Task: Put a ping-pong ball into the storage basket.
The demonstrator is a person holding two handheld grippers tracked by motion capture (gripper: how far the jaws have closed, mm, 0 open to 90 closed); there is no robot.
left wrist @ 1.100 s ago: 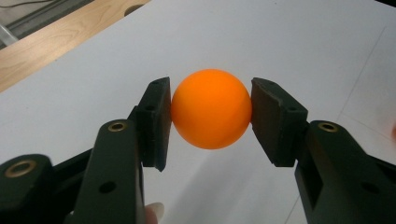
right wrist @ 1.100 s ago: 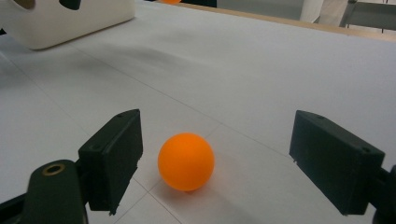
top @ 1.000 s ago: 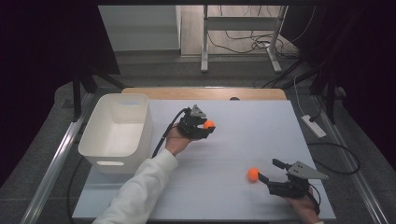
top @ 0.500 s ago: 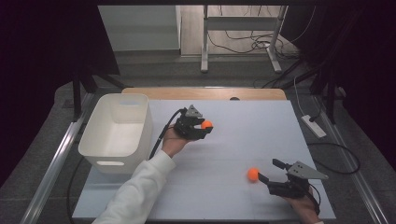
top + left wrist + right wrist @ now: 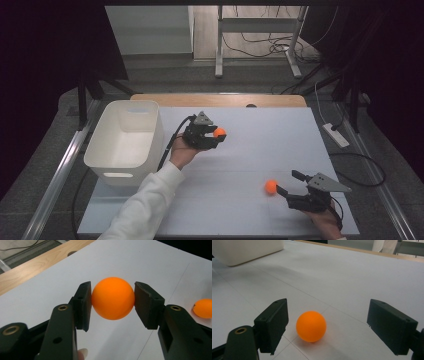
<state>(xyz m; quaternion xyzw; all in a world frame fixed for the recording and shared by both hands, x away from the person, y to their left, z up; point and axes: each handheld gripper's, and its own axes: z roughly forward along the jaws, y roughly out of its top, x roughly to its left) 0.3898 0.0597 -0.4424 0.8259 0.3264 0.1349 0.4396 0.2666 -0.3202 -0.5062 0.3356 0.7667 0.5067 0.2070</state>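
Orange ball point(image 5: 113, 298), smooth and round, sits pinched in our left gripper point(image 5: 212, 137) at table centre; its twin point(image 5: 311, 326) lies at five o'clock between our right gripper's point(image 5: 327, 325) wide jaws, white plastic bin point(image 5: 125, 135) at nine.

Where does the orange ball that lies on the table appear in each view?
High view: the lying ball is at lower right, just ahead of the right gripper.
Left gripper view: at the right edge, beyond the held ball.
Right gripper view: low centre, between open jaws.
Shared landmark: the white table.
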